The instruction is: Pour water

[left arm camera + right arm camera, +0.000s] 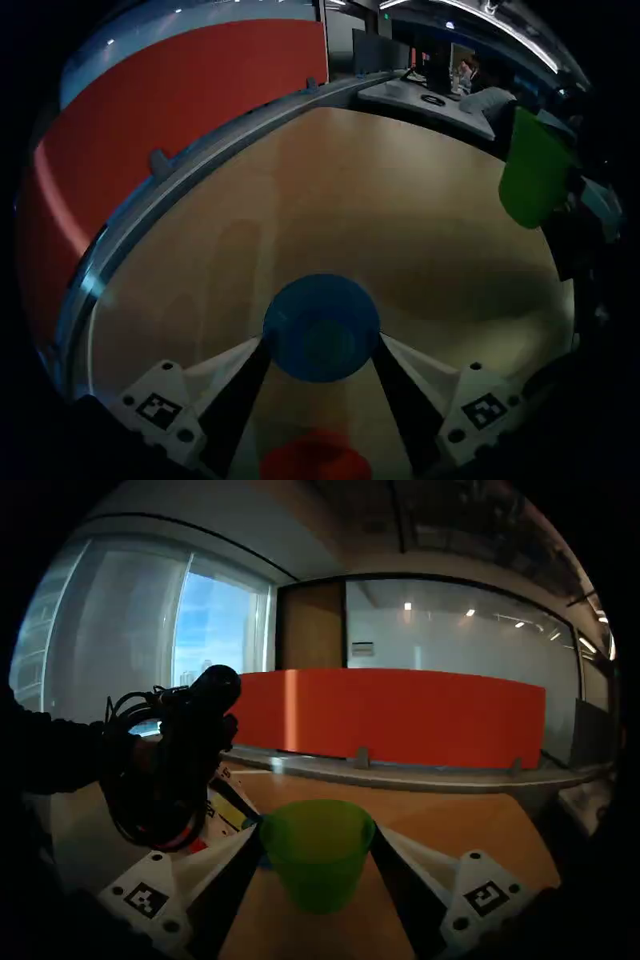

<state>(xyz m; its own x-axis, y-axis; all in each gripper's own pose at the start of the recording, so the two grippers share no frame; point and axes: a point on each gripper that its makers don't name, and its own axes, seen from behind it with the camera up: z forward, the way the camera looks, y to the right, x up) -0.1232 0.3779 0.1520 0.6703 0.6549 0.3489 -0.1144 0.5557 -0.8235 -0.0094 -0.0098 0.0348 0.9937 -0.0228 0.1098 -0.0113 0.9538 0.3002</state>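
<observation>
Left tongs point(322, 346): white plastic fingers with black inner faces and square black-and-white tags at their bases; closed against both sides of the blue cup.
Blue cup point(322, 326): smooth plastic, seen end-on as a round disc with a darker circle inside; held above the bench.
Right tongs point(318, 838): same white make, clamped on the green cup from both sides.
Green cup point(318, 852): translucent plastic, tapered, upright, its mouth open at the top; in the left gripper view it hangs at the far right point(532, 170), well apart from the blue cup.
Bench point(360, 200): pale wood grain, matt, curved grey rim.
Screen point(184, 104): flat red panel along the bench's far edge.
Red shape point(314, 458): rounded, low between the left fingers; identity unclear.
Cables point(120, 800): black loops, left of the green cup.
</observation>
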